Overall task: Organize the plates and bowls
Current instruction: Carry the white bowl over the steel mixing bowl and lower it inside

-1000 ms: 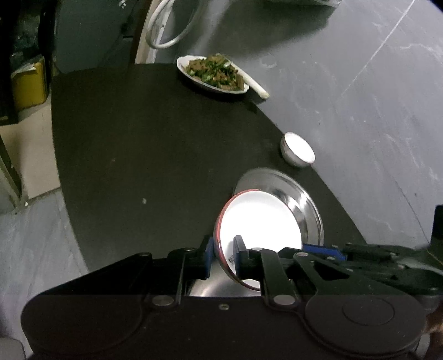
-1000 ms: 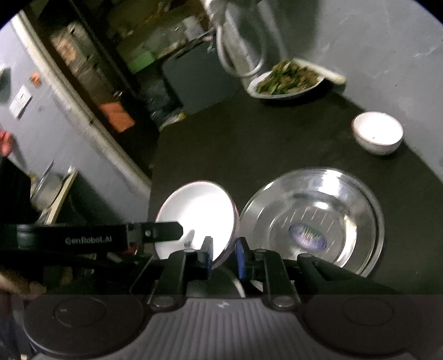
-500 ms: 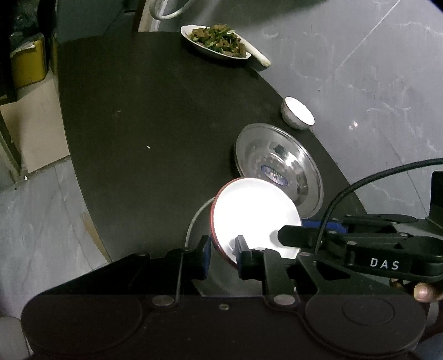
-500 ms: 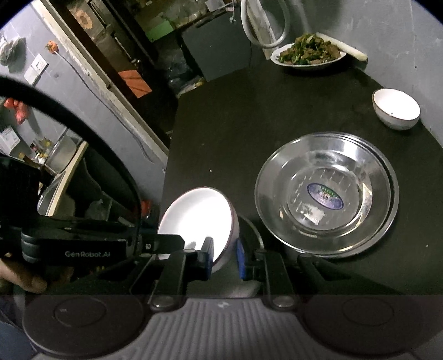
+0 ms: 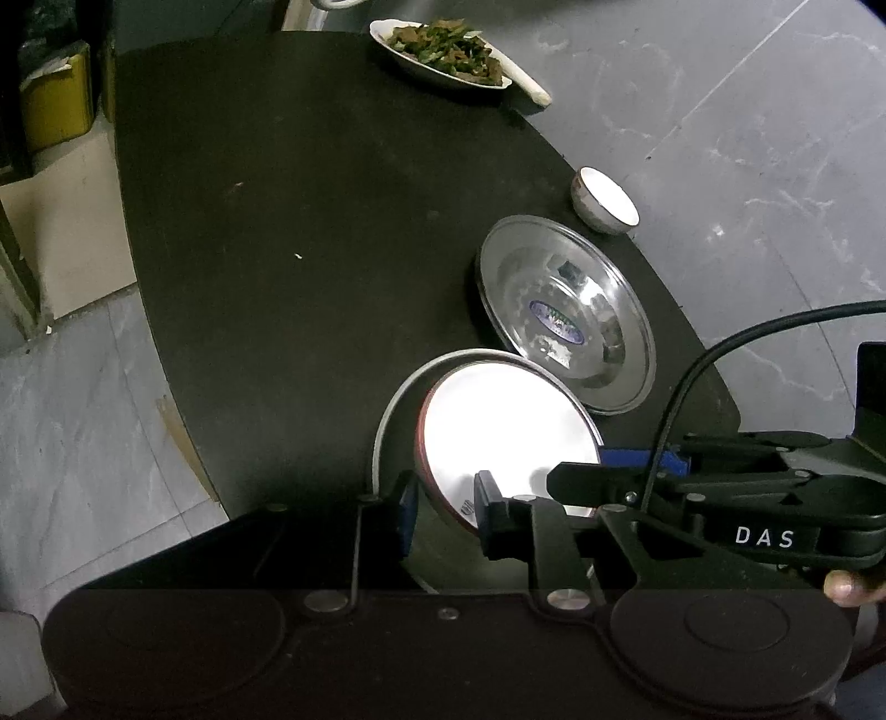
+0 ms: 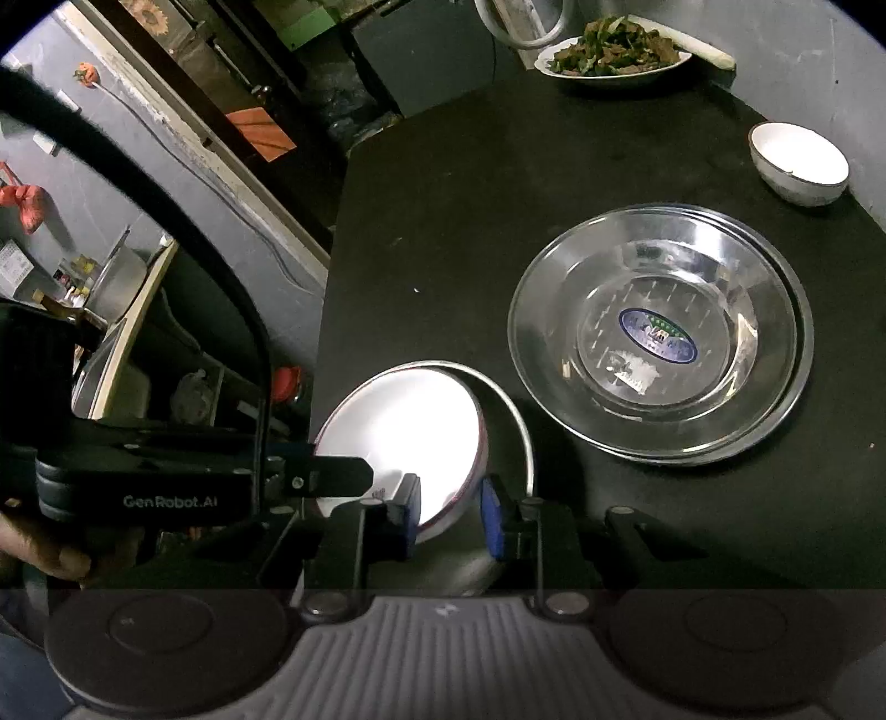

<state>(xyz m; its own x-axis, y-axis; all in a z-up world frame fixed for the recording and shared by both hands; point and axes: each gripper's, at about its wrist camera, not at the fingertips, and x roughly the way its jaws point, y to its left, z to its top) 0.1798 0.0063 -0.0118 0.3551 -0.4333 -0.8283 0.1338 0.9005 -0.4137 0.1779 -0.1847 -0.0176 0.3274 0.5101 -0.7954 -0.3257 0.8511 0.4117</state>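
Note:
A white bowl with a red rim (image 5: 498,432) (image 6: 398,432) sits tilted inside a steel plate (image 5: 387,421) (image 6: 520,421) at the near edge of the black table (image 5: 277,221). My left gripper (image 5: 446,512) straddles the bowl's near rim, its pads slightly apart from the wall. On the opposite rim, the jaws of my right gripper (image 6: 451,512) are opening, and a gap shows beside the bowl. Each gripper's arm also crosses the other's view.
Stacked steel plates (image 5: 609,354) (image 6: 747,266) lie just beyond the bowl. A small white bowl (image 5: 606,202) (image 6: 800,160) stands behind them, near the table's right edge. At the far end is a dish of cooked greens (image 5: 443,50) (image 6: 614,55). The table edge drops to the floor on the left.
The bowl came down into the steel plate at the near edge. Both grippers' jaws widened around its rim, the right one most clearly.

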